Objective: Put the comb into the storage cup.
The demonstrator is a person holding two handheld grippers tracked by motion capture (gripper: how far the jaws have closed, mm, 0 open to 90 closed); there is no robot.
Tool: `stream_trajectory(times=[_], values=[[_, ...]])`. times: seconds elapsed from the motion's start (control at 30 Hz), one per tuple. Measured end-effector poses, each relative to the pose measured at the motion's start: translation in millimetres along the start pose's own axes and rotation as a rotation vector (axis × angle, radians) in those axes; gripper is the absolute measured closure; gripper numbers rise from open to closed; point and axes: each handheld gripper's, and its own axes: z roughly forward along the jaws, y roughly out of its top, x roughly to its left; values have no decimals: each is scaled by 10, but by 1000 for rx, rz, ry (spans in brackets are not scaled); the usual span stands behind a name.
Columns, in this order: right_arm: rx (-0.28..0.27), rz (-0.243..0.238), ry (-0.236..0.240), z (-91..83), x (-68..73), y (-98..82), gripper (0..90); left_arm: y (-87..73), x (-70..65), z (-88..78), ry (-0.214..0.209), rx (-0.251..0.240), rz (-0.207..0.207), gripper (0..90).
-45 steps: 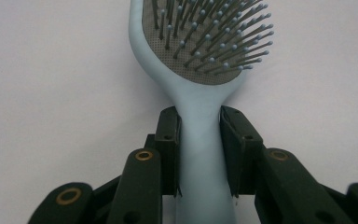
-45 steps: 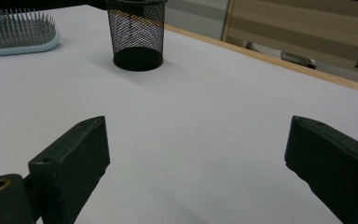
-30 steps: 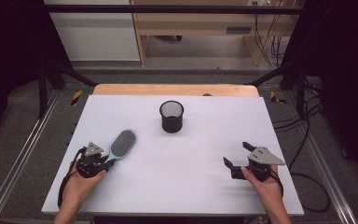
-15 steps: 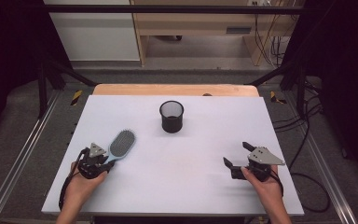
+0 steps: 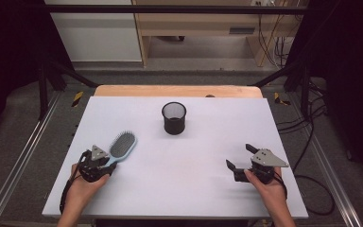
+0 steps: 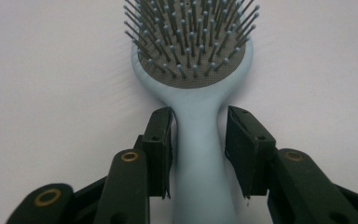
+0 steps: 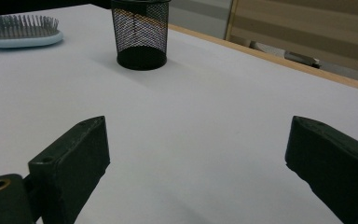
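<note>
Pale-blue hairbrush (image 5: 118,149) lies bristles-up at the table's (image 5: 203,189) left front, jaws slackening round its handle.

Its long axis runs diagonally, head pointing up and to the right toward the black mesh cup (image 5: 174,117), handle back into the left gripper (image 6: 199,135). Those jaws have just been opening, flanking the handle with a gap on the right. Right gripper (image 5: 239,158) rests wide open, empty. One brush, one cup, two grippers.
</note>
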Motion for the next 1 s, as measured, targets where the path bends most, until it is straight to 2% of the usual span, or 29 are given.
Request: stream_trajectory(times=[0.07, 0.2, 0.4, 0.6, 0.8, 0.87, 0.93, 1.0], values=[[0, 0, 0, 0, 1, 0, 63, 1, -3, 3, 14, 0, 3, 538], [1, 0, 0, 2, 0, 0, 63, -3, 1, 6, 18, -1, -5, 512], [3, 1, 2, 4, 2, -1, 63, 7, 6, 9, -3, 6, -22, 541], [3, 2, 1, 3, 0, 0, 63, 19, -24, 16, -20, 9, -30, 511], [5, 1, 3, 4, 1, -2, 63, 17, -7, 19, -43, 16, -55, 559], [7, 0, 3, 6, 3, -2, 63, 26, -21, 21, -41, 21, -33, 567], [9, 0, 3, 9, 4, -3, 63, 44, -47, 19, -50, 30, -3, 634], [11, -1, 2, 11, 6, -4, 62, 58, -65, 19, -43, 39, 7, 653]])
